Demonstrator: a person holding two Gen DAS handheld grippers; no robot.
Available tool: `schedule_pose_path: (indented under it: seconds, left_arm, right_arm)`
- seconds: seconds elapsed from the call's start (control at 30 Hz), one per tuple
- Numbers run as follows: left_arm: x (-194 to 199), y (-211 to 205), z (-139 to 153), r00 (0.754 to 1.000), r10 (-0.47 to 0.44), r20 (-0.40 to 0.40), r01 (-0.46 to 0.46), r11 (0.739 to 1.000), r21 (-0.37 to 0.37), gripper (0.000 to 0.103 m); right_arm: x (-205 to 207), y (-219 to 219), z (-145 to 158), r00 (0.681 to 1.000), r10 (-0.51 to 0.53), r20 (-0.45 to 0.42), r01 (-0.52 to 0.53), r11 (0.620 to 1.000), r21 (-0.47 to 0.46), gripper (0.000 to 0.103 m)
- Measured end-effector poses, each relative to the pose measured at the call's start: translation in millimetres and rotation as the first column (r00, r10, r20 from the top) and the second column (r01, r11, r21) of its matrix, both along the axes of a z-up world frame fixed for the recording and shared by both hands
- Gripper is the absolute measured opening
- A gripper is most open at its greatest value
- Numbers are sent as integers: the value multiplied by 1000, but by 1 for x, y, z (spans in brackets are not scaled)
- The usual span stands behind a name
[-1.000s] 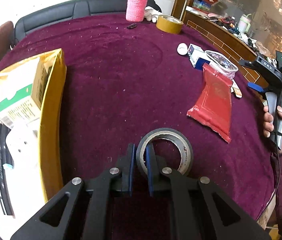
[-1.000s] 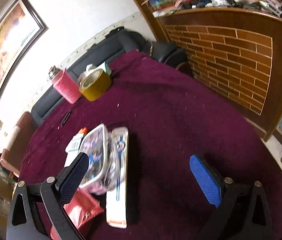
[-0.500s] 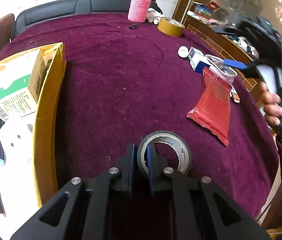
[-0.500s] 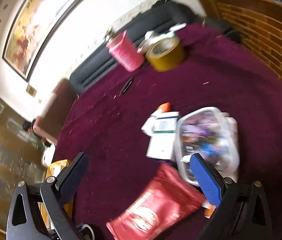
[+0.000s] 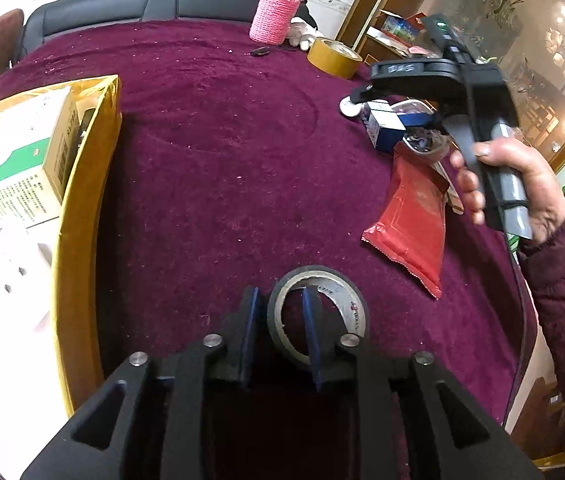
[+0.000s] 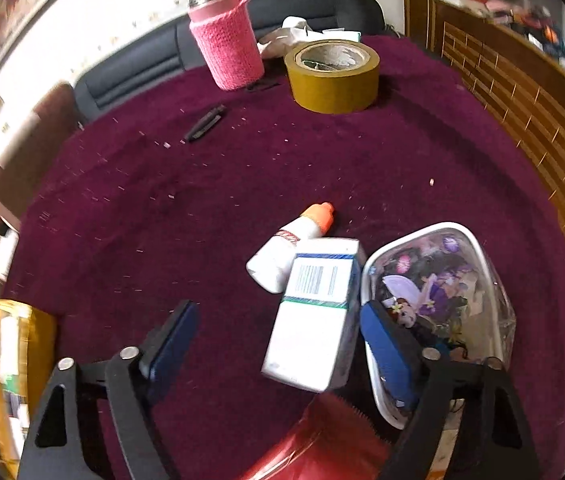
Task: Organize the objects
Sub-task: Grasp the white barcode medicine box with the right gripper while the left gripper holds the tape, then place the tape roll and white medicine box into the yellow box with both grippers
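Right wrist: red pouch point(image 6: 322, 444) cut off below; yellow box point(image 6: 14, 360) blurred.

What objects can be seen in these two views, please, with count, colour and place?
black tape roll: 1, black, near table edge, wall between left fingers
brown tape roll: 1, brown, far side
flask in knitted sleeve: 1, pink, beside brown tape
glue bottle: 1, white, orange cap, centre
carton: 1, white, between right fingers
clear pouch: 1, right of carton
red packet: 1, right side
yellow box: 1, left, holding cartons
left gripper: 1, black
right gripper: 1, black
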State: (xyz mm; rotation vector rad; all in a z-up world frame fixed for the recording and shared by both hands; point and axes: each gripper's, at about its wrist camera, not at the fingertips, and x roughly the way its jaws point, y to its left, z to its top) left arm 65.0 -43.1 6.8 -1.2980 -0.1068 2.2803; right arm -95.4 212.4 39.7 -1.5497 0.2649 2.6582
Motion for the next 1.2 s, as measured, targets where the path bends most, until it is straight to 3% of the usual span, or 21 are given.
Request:
schedule_pose_path:
  seconds: [0.07,0.17,0.3,0.47,0.63,0.97,1.2]
  left_arm:
    - [1,0,0,1000,-1,-2,1,1000,2,22]
    - [1,0,0,1000,-4,-10,4,1000,1,22]
    - [0,-3,0,1000,-6,0,6,1000,29,12]
    - [5,-7,6,1000,16,-20,-15,999,41,12]
    - [11,-15,16,998,43,-42,-39,996,79,12]
    - [34,-59,53,985,127,-120,-109,984,143,12]
    - [46,-145,71,931,322,-173,-304,945,124,12]
  right_arm:
    - [-6,-5,-3,1000,-6,19,6,999,41,74]
    - [-9,-9,-15,996,-18,85,9,994,110,37]
    - [3,0,-15,997,-35,70,28,995,95,37]
    - [30,16,7,998,-55,-18,55,998,-5,37]
    - [60,11,36,994,-22,-104,15,998,-65,37]
    - [109,-52,65,971,138,-195,-179,961,-210,37]
    - [122,-137,66,930,302,-209,-349,904,-247,38]
